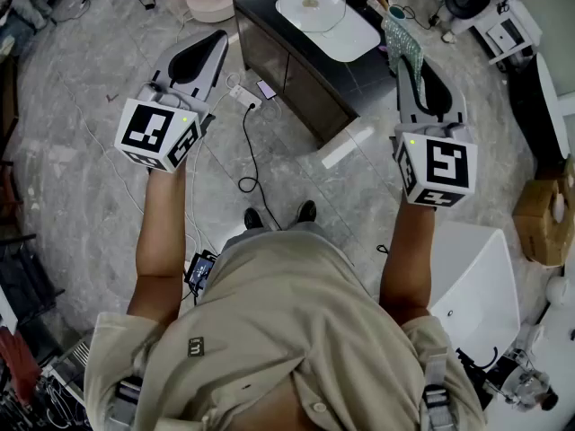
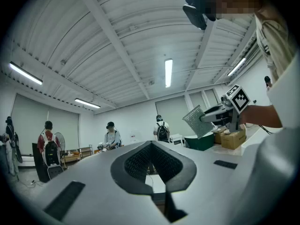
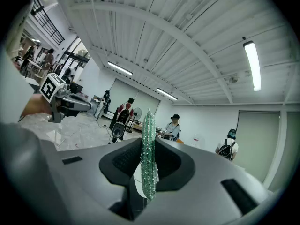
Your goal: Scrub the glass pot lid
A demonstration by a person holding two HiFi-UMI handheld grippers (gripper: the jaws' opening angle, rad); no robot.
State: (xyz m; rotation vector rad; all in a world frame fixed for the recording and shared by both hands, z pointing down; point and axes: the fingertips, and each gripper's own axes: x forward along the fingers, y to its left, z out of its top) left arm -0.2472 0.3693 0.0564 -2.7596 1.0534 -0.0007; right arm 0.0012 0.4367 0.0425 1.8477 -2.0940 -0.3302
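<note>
My left gripper (image 1: 214,41) hangs above the floor, jaws together on nothing. Ahead, between both grippers, the glass pot lid (image 1: 311,4) lies on a white board (image 1: 359,39) atop the dark counter (image 1: 274,57). My right gripper (image 1: 417,68) clamps a green scrub pad (image 3: 148,153), apart from the lid.

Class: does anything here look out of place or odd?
A power strip and phone lie on the floor beside the counter, cable trailing toward the person's feet: a likely trip hazard.

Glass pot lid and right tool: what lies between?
Head view: the green scrub cloth gripped by the right tool and white tray before the glass pot lid.
</note>
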